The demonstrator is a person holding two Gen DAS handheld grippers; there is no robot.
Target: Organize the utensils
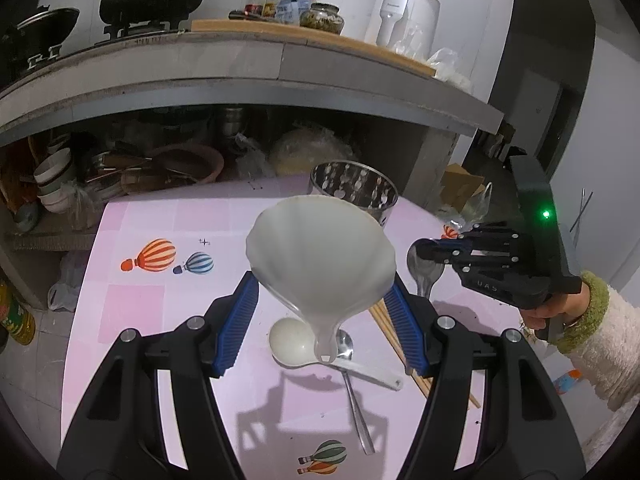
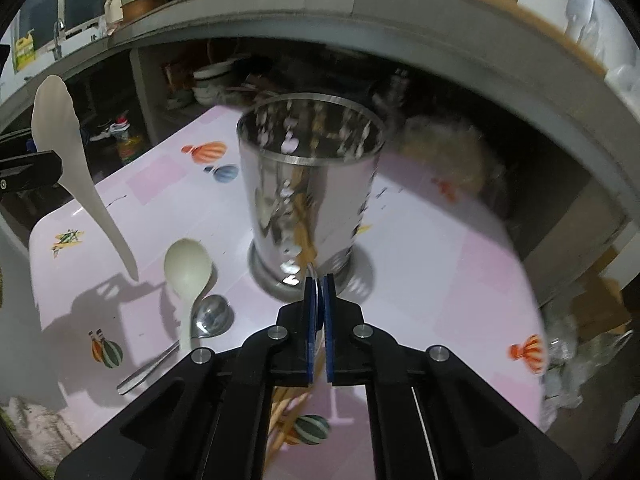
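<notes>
Near the shiny steel utensil cup (image 2: 308, 192), the right gripper (image 2: 319, 280), clamped on a metal spoon (image 1: 425, 270), should lift it clear above the rim before lowering, while the left gripper (image 1: 322, 308) pinches the white shell-shaped scoop (image 1: 320, 256).

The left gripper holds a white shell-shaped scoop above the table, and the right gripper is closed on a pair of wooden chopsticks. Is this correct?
Not quite. The right gripper is closed on a metal spoon, as the left wrist view shows; the wooden chopsticks lie on the table. The left gripper does hold the white shell-shaped scoop above the table.
</notes>
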